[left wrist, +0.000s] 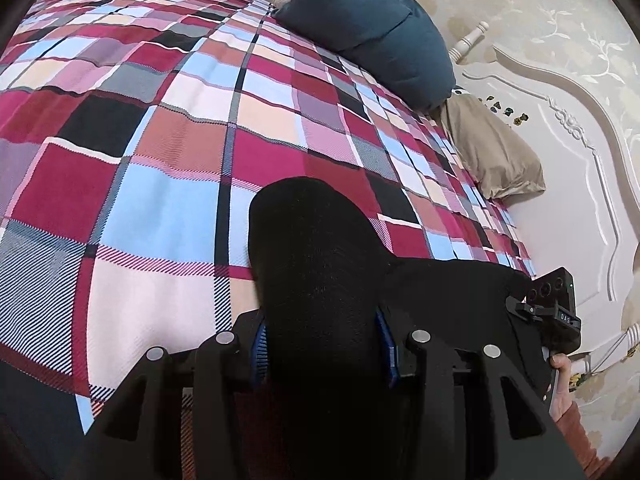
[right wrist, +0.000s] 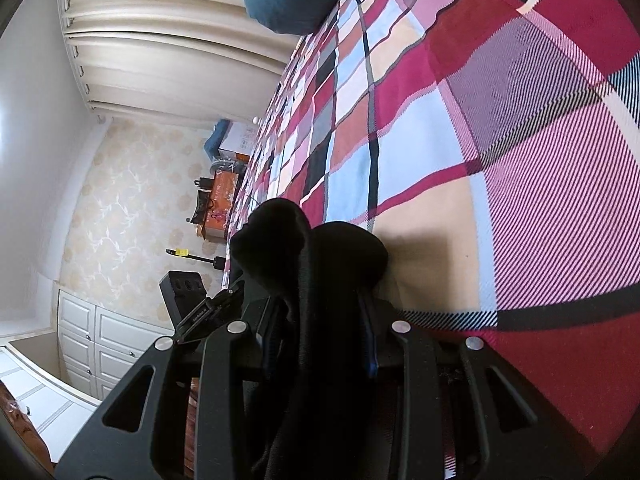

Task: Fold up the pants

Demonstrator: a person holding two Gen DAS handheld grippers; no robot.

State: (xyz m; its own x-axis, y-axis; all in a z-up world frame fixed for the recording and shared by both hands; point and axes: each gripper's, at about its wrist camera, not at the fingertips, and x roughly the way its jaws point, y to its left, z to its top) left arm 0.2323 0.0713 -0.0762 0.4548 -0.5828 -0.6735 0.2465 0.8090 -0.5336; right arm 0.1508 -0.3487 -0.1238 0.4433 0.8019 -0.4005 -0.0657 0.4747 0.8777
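In the left wrist view, the left gripper (left wrist: 322, 344) is seen pinching a thick bunch of the black pants (left wrist: 316, 264) between its blue-padded fingers (left wrist: 260, 344). The fabric bulges forward past the fingertips and is held just above the plaid bedspread (left wrist: 168, 160). A dark blue pillow (left wrist: 372, 36) and a tan pillow (left wrist: 492, 148) are seen along the white headboard (left wrist: 568, 184). The right gripper (left wrist: 548, 304) is visible at the right edge, with more black fabric stretched toward it.

In the right wrist view, the right gripper (right wrist: 320, 340) is shown clamped on a bunched fold of the pants (right wrist: 308, 256), held over the bedspread (right wrist: 460, 140). The left gripper (right wrist: 192, 300) is seen at the left, near curtains (right wrist: 160, 40).
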